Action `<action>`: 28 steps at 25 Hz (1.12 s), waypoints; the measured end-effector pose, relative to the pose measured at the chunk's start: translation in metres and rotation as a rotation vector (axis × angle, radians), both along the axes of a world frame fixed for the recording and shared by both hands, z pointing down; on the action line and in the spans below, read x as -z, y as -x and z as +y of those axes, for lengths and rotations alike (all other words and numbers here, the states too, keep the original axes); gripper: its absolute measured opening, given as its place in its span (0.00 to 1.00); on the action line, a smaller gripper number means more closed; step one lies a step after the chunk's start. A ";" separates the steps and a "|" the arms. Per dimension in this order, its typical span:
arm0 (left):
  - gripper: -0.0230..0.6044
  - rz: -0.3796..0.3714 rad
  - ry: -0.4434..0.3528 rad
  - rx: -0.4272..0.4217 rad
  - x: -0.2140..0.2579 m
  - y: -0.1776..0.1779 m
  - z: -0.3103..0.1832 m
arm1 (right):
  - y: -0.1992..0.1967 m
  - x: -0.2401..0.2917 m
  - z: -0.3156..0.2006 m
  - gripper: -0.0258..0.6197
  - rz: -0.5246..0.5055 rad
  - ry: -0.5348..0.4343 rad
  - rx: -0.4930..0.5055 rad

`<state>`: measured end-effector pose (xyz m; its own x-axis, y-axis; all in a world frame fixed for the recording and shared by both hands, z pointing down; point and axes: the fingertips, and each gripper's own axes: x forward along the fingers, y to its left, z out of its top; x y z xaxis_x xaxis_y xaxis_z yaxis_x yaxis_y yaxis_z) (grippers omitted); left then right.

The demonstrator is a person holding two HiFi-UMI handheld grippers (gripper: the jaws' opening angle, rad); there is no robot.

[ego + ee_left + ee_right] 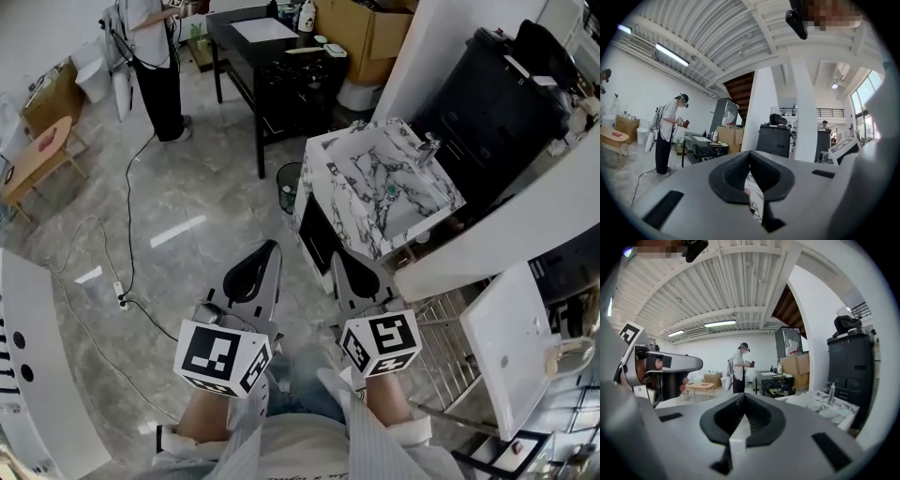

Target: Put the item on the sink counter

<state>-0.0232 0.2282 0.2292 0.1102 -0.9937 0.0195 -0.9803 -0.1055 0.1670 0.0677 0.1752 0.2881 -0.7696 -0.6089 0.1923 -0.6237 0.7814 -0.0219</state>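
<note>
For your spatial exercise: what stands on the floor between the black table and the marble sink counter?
A small dark bin, shown in the head view.

Here's the grey left claw (271,247), and beside it the matching right claw (338,260), both lined with ribbed black pads (729,178). Each carries a white cube (223,357) printed with black square markers. Pale sleeves (418,441), blue jeans (294,386).

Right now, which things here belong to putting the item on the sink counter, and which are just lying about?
Job: sink counter, left claw, right claw, both shut, empty; no item seen.
Lying about: black desk, cardboard box, bin.
</note>
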 end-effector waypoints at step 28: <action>0.06 -0.021 0.009 -0.226 0.003 0.019 -0.290 | -0.006 -0.007 -0.281 0.05 0.012 0.032 -0.273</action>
